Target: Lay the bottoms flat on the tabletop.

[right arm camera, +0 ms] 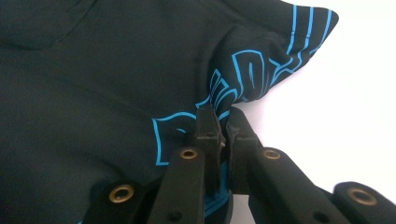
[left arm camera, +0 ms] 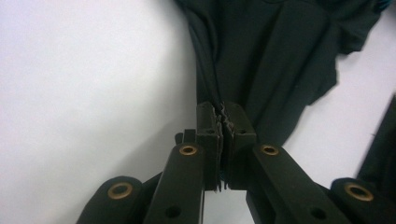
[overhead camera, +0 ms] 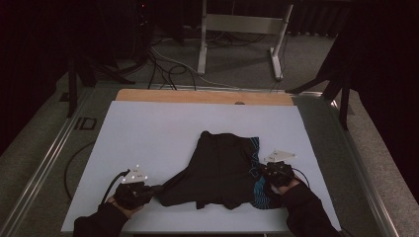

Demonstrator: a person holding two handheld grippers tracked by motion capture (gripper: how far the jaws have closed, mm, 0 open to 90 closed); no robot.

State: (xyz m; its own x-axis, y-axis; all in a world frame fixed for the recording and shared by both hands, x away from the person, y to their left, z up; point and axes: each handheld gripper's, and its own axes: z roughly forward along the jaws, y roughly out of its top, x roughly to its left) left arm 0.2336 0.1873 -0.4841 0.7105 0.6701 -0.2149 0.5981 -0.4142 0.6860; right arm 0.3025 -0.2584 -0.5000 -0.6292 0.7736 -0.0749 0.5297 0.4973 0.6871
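Observation:
A black garment with bright blue lettering (overhead camera: pixel 222 168) lies crumpled on the white table (overhead camera: pixel 148 133), toward its near right. My left gripper (overhead camera: pixel 157 189) is at the garment's near left corner, shut on a stretched strip of the black cloth (left arm camera: pixel 261 60), which runs away from the closed jaws in the left gripper view (left arm camera: pixel 223 122). My right gripper (overhead camera: pixel 261 174) sits at the garment's right edge, shut on a fold of the printed cloth (right arm camera: pixel 243 79), with the jaws pinched together in the right gripper view (right arm camera: pixel 223 122).
A wooden strip (overhead camera: pixel 202 97) borders the table's far edge. Beyond it stand a metal frame (overhead camera: pixel 242 29) and loose cables (overhead camera: pixel 163 64) on the floor. Metal rails (overhead camera: pixel 44 163) run along the table's left side.

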